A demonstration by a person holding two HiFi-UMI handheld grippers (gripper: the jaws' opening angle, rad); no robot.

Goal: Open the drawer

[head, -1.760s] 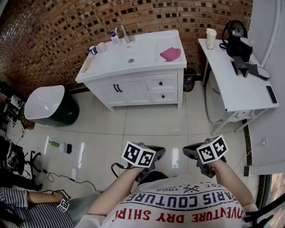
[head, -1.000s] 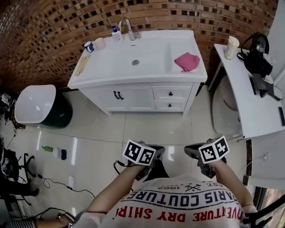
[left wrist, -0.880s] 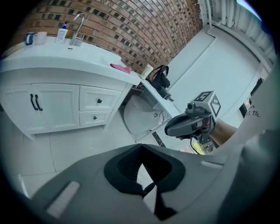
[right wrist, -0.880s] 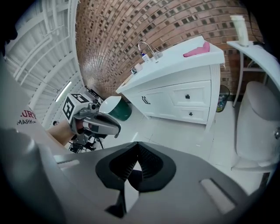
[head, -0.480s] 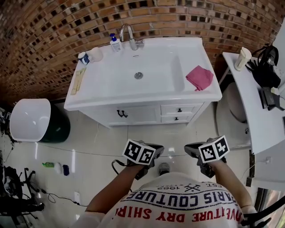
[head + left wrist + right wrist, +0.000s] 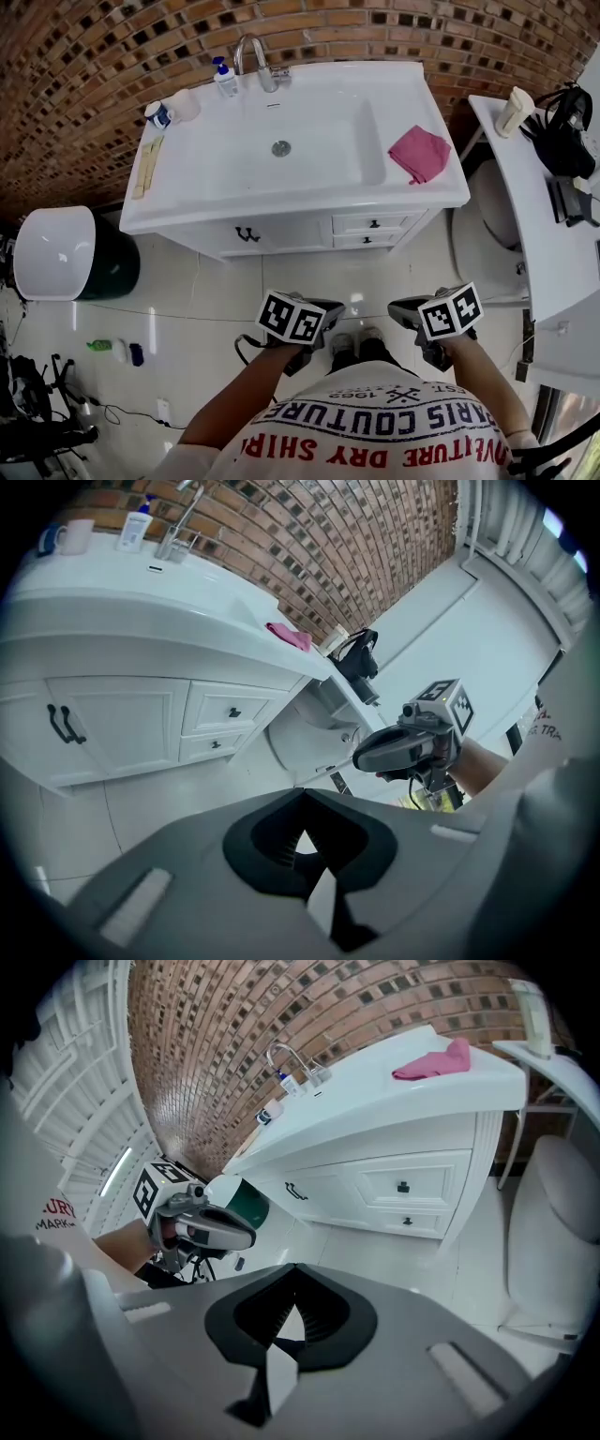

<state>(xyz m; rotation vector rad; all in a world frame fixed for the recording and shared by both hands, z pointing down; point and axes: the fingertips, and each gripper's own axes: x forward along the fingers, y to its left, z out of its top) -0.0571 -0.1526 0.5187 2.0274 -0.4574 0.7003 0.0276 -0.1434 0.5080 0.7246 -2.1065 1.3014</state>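
Observation:
The white vanity (image 6: pixel 234 192) has two small drawers at its right end, an upper drawer (image 6: pixel 374 223) and a lower drawer (image 6: pixel 368 240), each with a black knob. Both are closed. They also show as the upper drawer (image 6: pixel 234 712) and lower drawer (image 6: pixel 215 745) in the left gripper view, and as the upper drawer (image 6: pixel 403 1186) and lower drawer (image 6: pixel 407 1221) in the right gripper view. My left gripper (image 6: pixel 328 312) and right gripper (image 6: pixel 403 313) hover side by side over the floor, well short of the cabinet. Both are shut and hold nothing, as seen at the left gripper (image 6: pixel 302 796) and right gripper (image 6: pixel 295 1270).
On the counter lie a pink cloth (image 6: pixel 419 153), a faucet (image 6: pixel 248 52), a soap bottle (image 6: pixel 223 77) and cups (image 6: pixel 159 114). Cabinet doors with black handles (image 6: pixel 247 234) sit left of the drawers. A white and green bin (image 6: pixel 56 253) stands at left, a white table (image 6: pixel 553 234) at right.
The vanity has come much nearer and now lies right ahead of me. Both grippers travelled forward together and keep their places in the view, still shut.

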